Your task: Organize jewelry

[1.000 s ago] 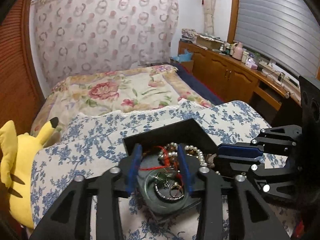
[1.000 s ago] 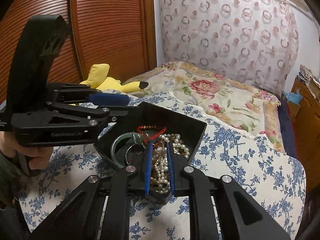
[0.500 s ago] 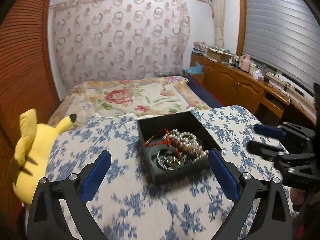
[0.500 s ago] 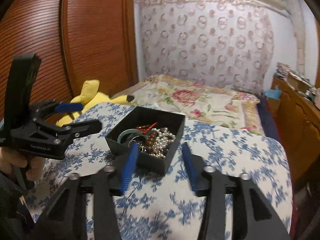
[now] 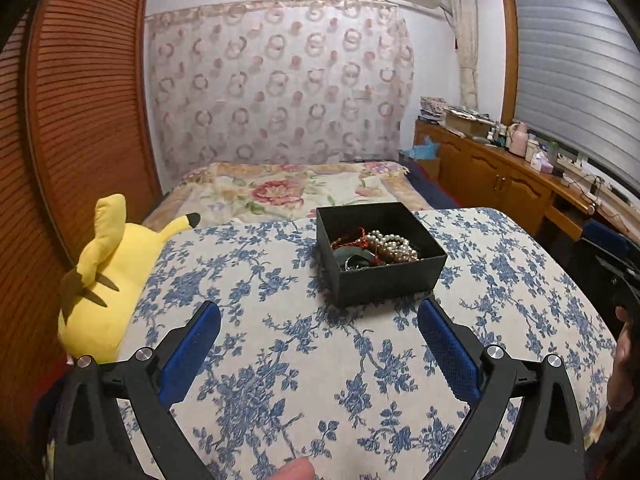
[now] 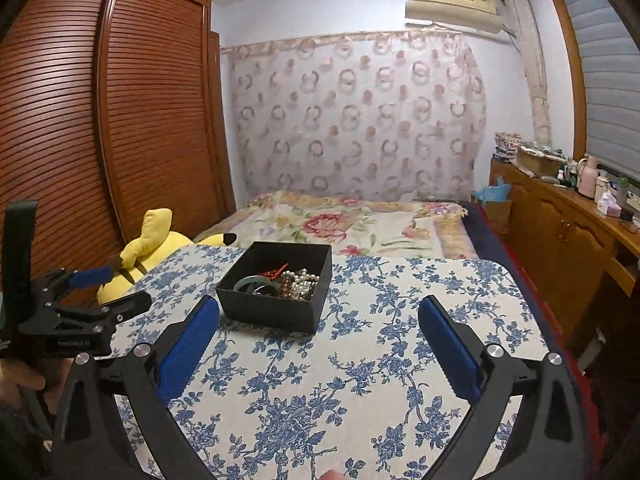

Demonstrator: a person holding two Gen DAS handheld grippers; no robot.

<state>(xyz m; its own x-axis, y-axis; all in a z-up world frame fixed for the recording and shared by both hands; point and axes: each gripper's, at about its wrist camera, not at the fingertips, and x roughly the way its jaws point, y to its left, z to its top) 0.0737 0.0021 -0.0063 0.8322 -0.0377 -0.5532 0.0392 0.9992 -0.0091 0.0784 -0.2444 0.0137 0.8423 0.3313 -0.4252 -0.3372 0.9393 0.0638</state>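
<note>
With my left gripper [image 5: 318, 344] wide and empty and my right gripper [image 6: 318, 340] opening on nothing, the jewelry box [image 5: 380, 252] sits ahead toward the bench's far edge, about equally near both.

Bare floral cloth [image 5: 280, 360] all around the lone black box [image 5: 384, 276], yellow plush toy [image 5: 100, 276] off its left edge

It was a home bedroom: a bed [image 6: 352, 224] with a floral quilt, a louvred wardrobe [image 6: 100, 120], and a plush toy [image 5: 104, 272].
</note>
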